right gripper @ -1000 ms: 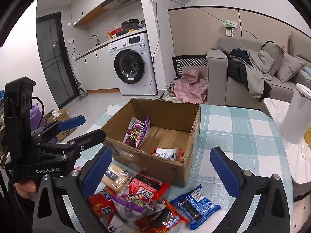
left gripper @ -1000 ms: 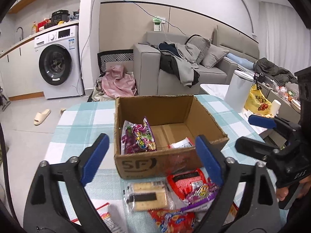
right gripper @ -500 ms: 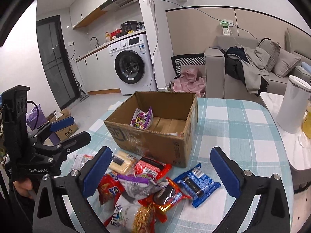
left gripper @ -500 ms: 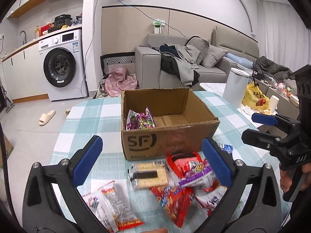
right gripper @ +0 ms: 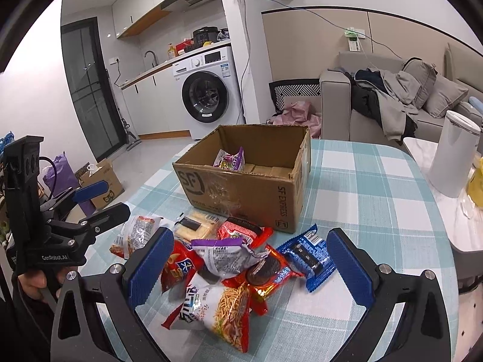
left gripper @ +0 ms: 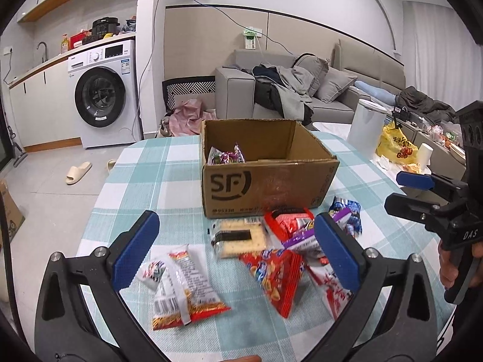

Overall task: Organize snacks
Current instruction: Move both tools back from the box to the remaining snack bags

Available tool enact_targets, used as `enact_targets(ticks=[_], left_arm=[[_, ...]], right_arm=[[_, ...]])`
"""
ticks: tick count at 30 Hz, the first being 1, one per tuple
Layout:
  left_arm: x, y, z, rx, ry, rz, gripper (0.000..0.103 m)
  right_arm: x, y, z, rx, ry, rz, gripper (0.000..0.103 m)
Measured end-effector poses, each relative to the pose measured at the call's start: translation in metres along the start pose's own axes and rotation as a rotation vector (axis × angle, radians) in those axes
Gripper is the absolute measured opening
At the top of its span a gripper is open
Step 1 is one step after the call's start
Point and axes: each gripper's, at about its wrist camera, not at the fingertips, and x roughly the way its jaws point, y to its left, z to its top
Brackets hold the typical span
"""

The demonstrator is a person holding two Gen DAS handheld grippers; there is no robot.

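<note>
An open cardboard box (left gripper: 265,178) (right gripper: 247,187) stands on the checked table and holds a purple snack bag (left gripper: 226,157) (right gripper: 229,159). A pile of snack packets lies in front of it: a cracker pack (left gripper: 240,238), a red bag (left gripper: 274,274), a noodle bag (left gripper: 181,283) (right gripper: 223,304) and a blue packet (right gripper: 308,256). My left gripper (left gripper: 235,253) is open and empty above the pile. My right gripper (right gripper: 247,265) is open and empty above the pile.
A white canister (left gripper: 365,129) (right gripper: 452,157) and a yellow bag (left gripper: 395,147) stand on a side table to the right. The checked table (left gripper: 145,166) curves off at the left, with floor, slippers and a washing machine (left gripper: 102,96) beyond. A sofa stands behind the box.
Both grippers have drawn back from the box toward the table's near edge. More of the snack pile is now in view. Both stay open and empty.
</note>
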Motion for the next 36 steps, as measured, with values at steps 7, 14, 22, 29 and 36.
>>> enact_targets(ticks=[7,14,22,29,36], left_arm=[[-0.006,0.009,-0.011,-0.024,0.006,0.005,0.102],[0.0,0.011,-0.021,-0.021,0.026,0.006,0.102],[0.016,0.018,-0.034,-0.044,0.062,0.008,0.102],[0.026,0.023,-0.04,-0.044,0.091,0.025,0.102],[0.039,0.029,-0.046,-0.056,0.129,0.049,0.102]], right_arm=[[0.002,0.003,-0.012,0.004,0.019,0.0,0.103],[0.004,0.001,-0.024,0.024,0.047,0.021,0.103],[0.015,0.007,-0.031,0.007,0.111,0.029,0.103],[0.033,0.013,-0.041,-0.002,0.197,0.045,0.103],[0.046,0.015,-0.049,0.008,0.257,0.058,0.103]])
